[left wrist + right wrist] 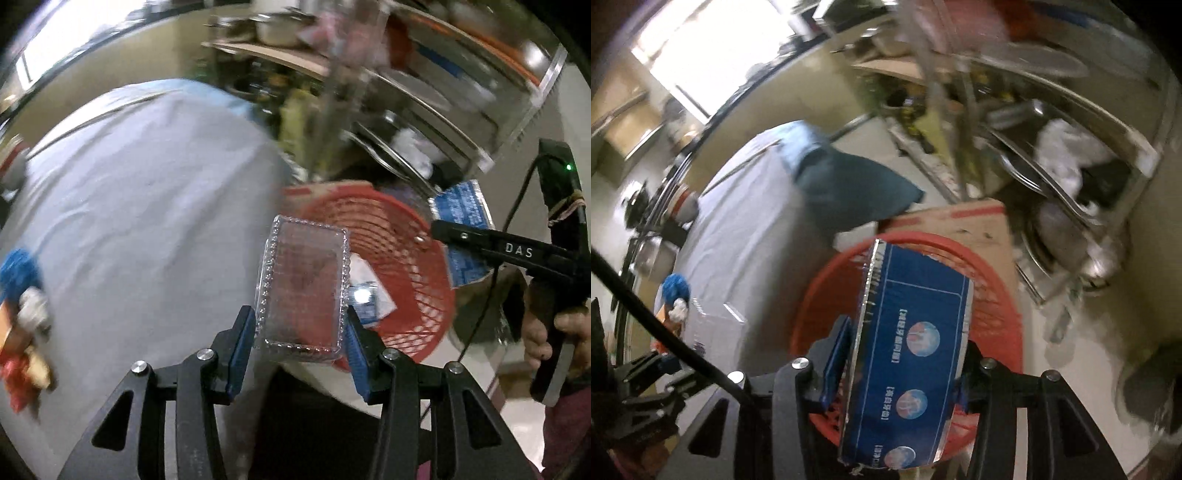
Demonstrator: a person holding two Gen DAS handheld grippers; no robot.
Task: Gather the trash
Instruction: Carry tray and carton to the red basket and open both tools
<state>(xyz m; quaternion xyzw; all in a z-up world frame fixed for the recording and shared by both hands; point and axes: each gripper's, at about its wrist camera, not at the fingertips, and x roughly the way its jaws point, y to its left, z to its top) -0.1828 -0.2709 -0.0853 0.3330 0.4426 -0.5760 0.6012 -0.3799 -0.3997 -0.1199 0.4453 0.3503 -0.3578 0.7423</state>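
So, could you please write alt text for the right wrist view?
The right gripper holds a blue foil packet between its jaws, above a red mesh basket. Left of it lies a table with a pale cloth; metal shelving stands blurred behind.

The round red plastic mesh basket (997,295) stands open-topped on the floor, its mouth partly covered by the blue foil packet (916,354) and the clear ribbed plastic clamshell box (304,284) held over it. At nine o'clock the table under a pale grey cloth (140,206) crowds the rim. At twelve o'clock a brown cardboard box (964,221) touches the basket; at two o'clock stands a metal shelf rack (1052,155). Bare pale floor (1082,362) lies open at three o'clock.
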